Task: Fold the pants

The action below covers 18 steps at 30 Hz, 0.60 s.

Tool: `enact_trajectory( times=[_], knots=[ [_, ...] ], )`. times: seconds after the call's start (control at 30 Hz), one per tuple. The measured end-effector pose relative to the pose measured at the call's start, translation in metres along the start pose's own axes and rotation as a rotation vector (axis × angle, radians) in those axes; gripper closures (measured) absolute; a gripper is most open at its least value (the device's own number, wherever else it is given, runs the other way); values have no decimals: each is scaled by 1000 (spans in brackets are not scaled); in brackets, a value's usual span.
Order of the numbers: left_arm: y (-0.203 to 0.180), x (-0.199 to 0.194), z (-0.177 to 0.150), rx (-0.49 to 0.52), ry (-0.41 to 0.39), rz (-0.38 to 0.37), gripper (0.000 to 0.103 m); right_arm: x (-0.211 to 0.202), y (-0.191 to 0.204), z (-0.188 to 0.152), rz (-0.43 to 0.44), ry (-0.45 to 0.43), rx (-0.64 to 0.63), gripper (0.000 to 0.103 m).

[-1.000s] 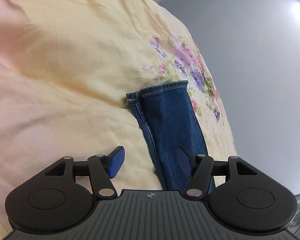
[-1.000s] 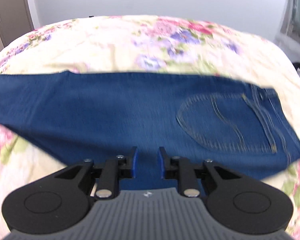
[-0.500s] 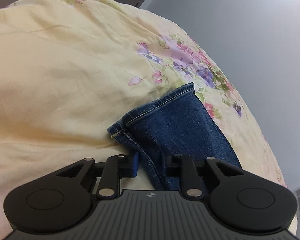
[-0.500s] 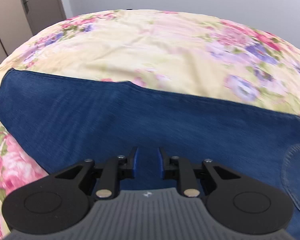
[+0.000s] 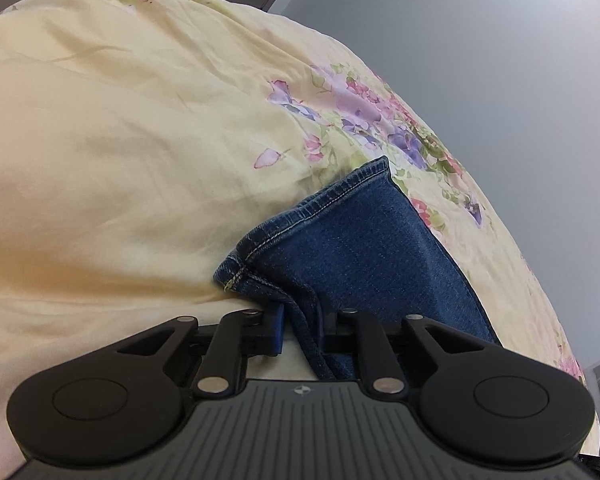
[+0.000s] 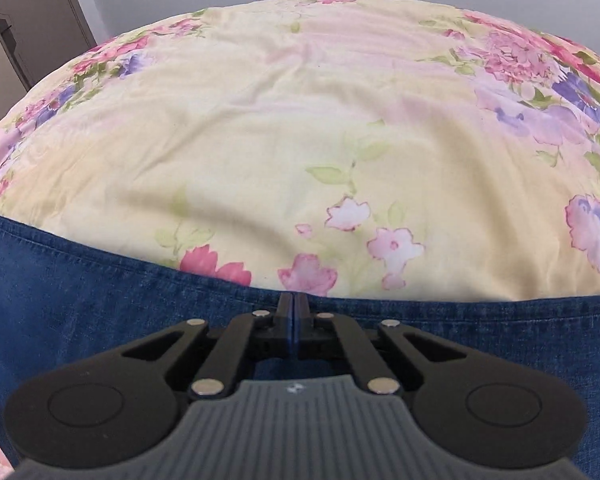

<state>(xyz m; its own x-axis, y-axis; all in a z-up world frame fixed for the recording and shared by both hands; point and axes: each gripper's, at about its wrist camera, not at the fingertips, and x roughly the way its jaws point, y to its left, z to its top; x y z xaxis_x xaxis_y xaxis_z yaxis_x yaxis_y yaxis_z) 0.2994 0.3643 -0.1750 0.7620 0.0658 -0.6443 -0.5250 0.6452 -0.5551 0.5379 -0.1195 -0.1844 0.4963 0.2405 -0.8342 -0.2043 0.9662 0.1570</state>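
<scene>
Blue denim pants (image 5: pixel 364 240) lie on a yellow floral bedspread (image 5: pixel 120 140). In the left wrist view the leg cuff with its stitched hem points away from me, and my left gripper (image 5: pixel 300 330) is shut on the side seam of the leg just behind the cuff. In the right wrist view the pants (image 6: pixel 80 292) stretch across the bottom of the frame. My right gripper (image 6: pixel 293 312) is shut with its blue pads together at the far edge of the denim; whether cloth is pinched between them is hidden.
The bedspread (image 6: pixel 300 140) fills the far side, with pink and purple flowers near its borders. A grey wall (image 5: pixel 500 80) stands beyond the bed. A door (image 6: pixel 24 24) shows at the far left in the right wrist view.
My left gripper went from wide open to shut on the leg seam near the cuff. My right gripper slid along the pants away from the back pocket and its pads closed.
</scene>
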Motion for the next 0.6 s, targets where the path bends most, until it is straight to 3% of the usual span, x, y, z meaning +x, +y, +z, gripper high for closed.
enact_trajectory(
  times=[0.17,0.4,0.6],
  knots=[
    [-2,1,1,5,12,10,86,-32,10,-21,20,30,-12,103],
    [-8,2,4,30,25,43,87,-85,19,-93,36,81,-40,103],
    [-18,-4,3,38,11,70,90,-89,10,-131,49,95,-2,103]
  ],
)
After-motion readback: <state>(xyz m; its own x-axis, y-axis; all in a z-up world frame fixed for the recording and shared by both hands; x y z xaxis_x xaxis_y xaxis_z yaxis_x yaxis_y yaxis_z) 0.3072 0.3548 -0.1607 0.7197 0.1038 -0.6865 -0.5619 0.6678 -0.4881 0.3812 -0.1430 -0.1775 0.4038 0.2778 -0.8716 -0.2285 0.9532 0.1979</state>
